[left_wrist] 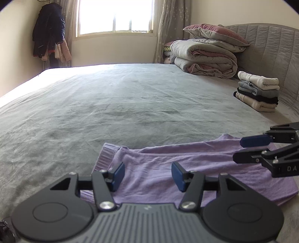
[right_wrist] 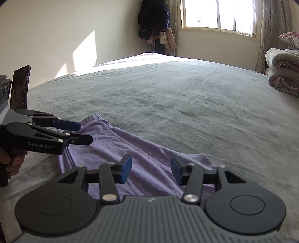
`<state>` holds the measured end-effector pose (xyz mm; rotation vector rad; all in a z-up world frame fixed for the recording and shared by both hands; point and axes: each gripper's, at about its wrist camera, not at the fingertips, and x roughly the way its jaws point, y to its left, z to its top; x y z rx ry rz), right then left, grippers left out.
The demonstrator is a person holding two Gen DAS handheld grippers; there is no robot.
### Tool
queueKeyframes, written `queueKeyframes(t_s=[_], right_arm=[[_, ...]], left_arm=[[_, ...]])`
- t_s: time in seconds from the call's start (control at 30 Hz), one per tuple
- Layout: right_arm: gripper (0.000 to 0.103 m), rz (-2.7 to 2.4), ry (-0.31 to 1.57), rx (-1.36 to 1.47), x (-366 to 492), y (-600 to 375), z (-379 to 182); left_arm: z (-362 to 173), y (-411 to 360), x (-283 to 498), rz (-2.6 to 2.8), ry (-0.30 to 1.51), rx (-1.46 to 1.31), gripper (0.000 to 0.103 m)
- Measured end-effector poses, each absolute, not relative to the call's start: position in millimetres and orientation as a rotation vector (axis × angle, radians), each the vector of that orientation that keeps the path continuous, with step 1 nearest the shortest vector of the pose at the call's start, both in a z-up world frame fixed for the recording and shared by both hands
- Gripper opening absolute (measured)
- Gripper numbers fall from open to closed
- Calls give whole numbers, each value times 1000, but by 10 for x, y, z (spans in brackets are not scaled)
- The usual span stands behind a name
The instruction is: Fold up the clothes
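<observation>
A lilac garment (left_wrist: 158,168) lies flat near the front edge of the grey-green bed cover (left_wrist: 112,104), with a ribbed cuff (left_wrist: 104,153) at its left end. My left gripper (left_wrist: 147,175) hovers open just above its left part, blue pads apart, nothing between them. My right gripper (left_wrist: 237,149) enters from the right, open over the garment's right end. In the right wrist view the same lilac garment (right_wrist: 130,149) stretches from left to right under my open right gripper (right_wrist: 151,172); the left gripper (right_wrist: 86,132) is at the left, held by a hand (right_wrist: 13,162).
A stack of folded clothes (left_wrist: 257,91) sits at the right by the padded headboard (left_wrist: 271,52). Folded quilts and pillows (left_wrist: 207,50) pile behind it. Coats (left_wrist: 49,31) hang in the corner beside the window (left_wrist: 115,16). A phone (right_wrist: 19,87) stands at the left.
</observation>
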<state>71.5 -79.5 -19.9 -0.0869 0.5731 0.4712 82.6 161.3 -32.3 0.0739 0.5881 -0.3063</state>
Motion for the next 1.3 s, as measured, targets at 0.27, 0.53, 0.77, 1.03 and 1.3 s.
queueKeyframes(t_s=[0.27, 0.53, 0.77, 1.03, 1.3], right_arm=[[51, 428, 642, -97, 624, -664, -444], [50, 425, 632, -95, 76, -887, -580], [51, 458, 644, -134, -239, -1074, -487], [53, 417, 546, -95, -42, -1453, -284], [28, 436, 469, -119, 238, -1591, -373]], left_arm=[[-489, 1485, 1075, -246, 625, 79, 57], [-556, 1494, 1132, -241, 613, 96, 58], [-457, 1343, 933, -199, 586, 151, 63], [-302, 991, 499, -365, 533, 127, 64], [-439, 555, 240, -621, 543, 183, 56]])
